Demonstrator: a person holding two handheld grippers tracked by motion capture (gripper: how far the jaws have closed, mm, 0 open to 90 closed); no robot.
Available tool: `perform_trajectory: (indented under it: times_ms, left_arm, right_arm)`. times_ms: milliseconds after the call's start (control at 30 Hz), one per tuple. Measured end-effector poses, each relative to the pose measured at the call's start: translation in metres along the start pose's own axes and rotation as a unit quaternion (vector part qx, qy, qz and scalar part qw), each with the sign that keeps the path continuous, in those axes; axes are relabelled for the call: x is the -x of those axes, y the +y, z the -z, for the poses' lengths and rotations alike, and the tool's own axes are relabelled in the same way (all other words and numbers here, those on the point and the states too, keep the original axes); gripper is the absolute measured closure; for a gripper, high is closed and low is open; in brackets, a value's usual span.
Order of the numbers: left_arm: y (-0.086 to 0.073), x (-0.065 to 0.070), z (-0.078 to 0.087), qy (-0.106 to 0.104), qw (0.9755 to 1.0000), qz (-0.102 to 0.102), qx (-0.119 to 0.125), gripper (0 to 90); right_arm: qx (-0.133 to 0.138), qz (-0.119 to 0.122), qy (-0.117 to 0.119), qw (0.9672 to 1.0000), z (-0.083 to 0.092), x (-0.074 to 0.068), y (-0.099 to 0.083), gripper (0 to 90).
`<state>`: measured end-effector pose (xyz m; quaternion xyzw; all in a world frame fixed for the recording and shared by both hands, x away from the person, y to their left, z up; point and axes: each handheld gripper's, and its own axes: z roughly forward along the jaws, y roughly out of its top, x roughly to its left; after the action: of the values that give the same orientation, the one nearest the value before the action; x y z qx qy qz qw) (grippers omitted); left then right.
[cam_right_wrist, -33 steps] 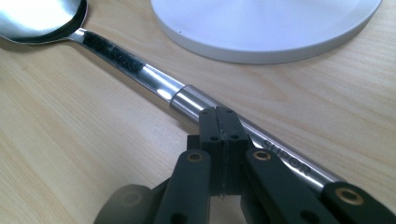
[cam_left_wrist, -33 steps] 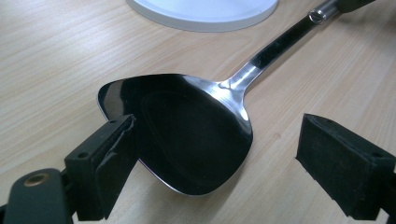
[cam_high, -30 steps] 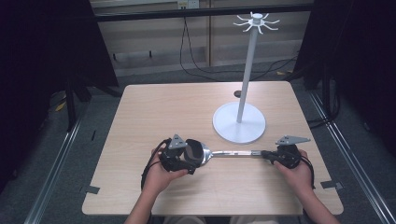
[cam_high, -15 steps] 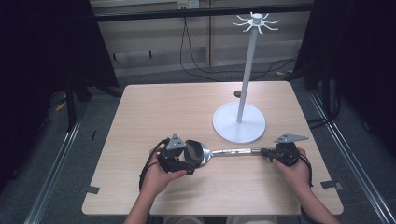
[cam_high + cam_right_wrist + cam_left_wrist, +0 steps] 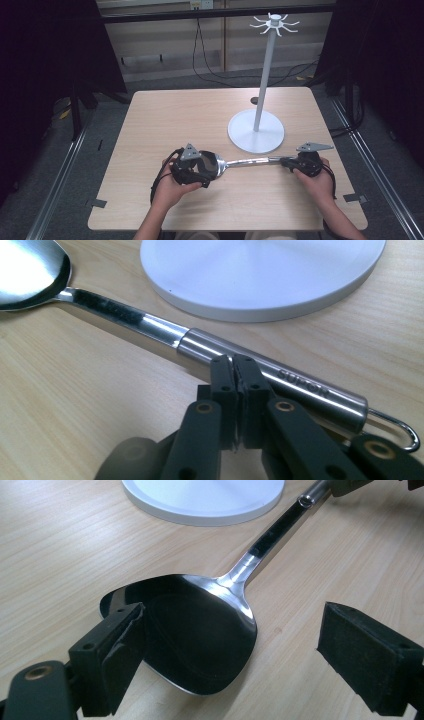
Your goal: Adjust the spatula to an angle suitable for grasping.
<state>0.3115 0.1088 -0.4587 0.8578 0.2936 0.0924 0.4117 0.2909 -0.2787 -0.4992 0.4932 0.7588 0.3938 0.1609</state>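
Spoon (image 5: 235, 163) of polished steel lying flat on the wooden table (image 5: 180, 115), bowl to the left and handle to the right, just near of the white round base of the hook stand (image 5: 256, 131). The left gripper (image 5: 227, 645) sits over the bowl with its jaws spread wide, one pad overlapping the bowl's left edge in the left gripper view and the other well clear on the right; nothing is pinched. The right gripper (image 5: 233, 371) rests at the handle end, its jaws pressed almost together with only a thin slit between the pads; their tips lie against the near side of the barrel, not around it, so the handle is not clasped. These jaws have just been parting slightly, with nothing between them. The handle's wire loop (image 5: 400, 432) lies on the wood at the right. Judged progress: both tools are positioned at the two ends, yet no grip is made and the spoon is unlifted; grasping, raising and hanging the loop on a top hook (image 5: 275, 22) appear to remain.
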Motion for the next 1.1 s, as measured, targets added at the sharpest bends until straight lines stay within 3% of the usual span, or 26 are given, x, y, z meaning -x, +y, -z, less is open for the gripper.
perform_trajectory:
  times_ms: [167, 533, 567, 767, 1100]
  left_arm:
    - [0.005, 0.003, -0.008, -0.004, 0.9998, -0.015, -0.008, 12.3]
    - [0.015, 0.006, -0.025, -0.024, 0.9992, -0.028, -0.018, 12.4]
    - [0.016, 0.007, -0.028, -0.025, 0.999, -0.03, -0.022, 12.9]
    - [0.02, 0.007, -0.038, -0.034, 0.9981, -0.04, -0.033, 13.5]
    - [0.03, 0.009, -0.059, -0.047, 0.9959, -0.057, -0.052, 16.4]
  right_arm:
    - [0.006, -0.01, 0.0, 0.9999, 0.008, -0.002, -0.002, 74.4]
    - [0.007, -0.019, -0.021, 0.9996, 0.026, -0.001, -0.011, 54.6]
    - [0.008, -0.025, -0.025, 0.9993, 0.029, -0.001, -0.012, 47.9]
    - [0.003, -0.021, -0.032, 0.9993, 0.034, 0.0, -0.016, 33.0]
    - [0.004, -0.016, -0.026, 0.9995, 0.036, -0.005, -0.018, 25.4]
